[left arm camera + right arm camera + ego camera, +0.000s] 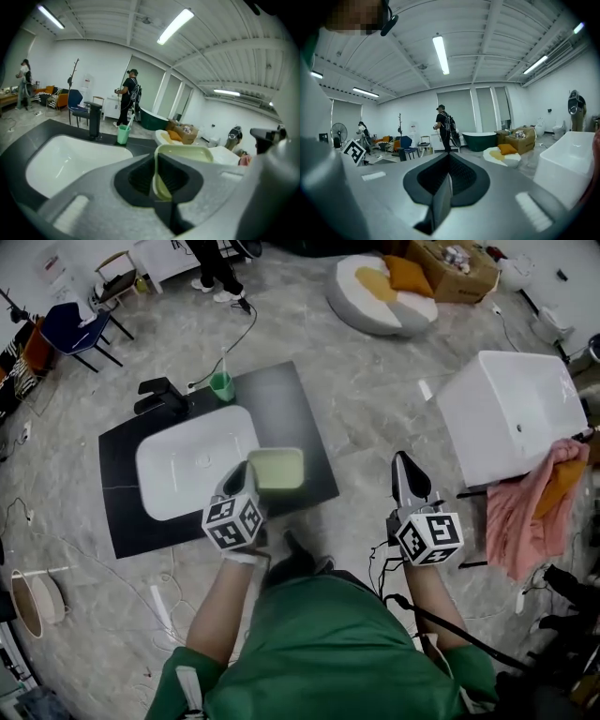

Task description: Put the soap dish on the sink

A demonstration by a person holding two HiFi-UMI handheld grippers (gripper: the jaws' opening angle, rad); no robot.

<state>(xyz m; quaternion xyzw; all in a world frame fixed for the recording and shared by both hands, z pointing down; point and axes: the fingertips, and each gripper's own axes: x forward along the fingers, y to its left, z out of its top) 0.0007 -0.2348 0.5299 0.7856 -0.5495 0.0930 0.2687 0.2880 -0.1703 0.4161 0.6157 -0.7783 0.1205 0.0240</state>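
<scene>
- Fingers (136,180) of the left gripper (244,476): clenched on the near rim of the dish (277,469), the rim pinched thin between the black pads.
- Dish: pale green, rectangular, hollow side up, held about level, reaching out from the jaws toward 3 o'clock in the head view.
- Lies at 3 o'clock of the sink (178,474), overlapping its right rim and the black slab (291,399) beneath; resting or lifted, cannot tell.
- Right gripper (410,472): fingers pressed together, nothing between them; hangs over bare floor at 3 o'clock of the sink, well apart from it and off the slab.
- Green cup (222,386): upright on the slab at 1 o'clock of the sink, just beside its rim.
- Black tap (161,396): at 11 o'clock of the sink, on the slab's far edge.
- White tub (511,409): at 2 o'clock of the right gripper.
- Pink cloth (525,512): draped at 6 o'clock of the tub, touching its near corner.
- Round white cushion (380,285): at 12 o'clock, far across the floor.
- Person (127,96) in dark clothes: stands in the background, beyond the cup.
</scene>
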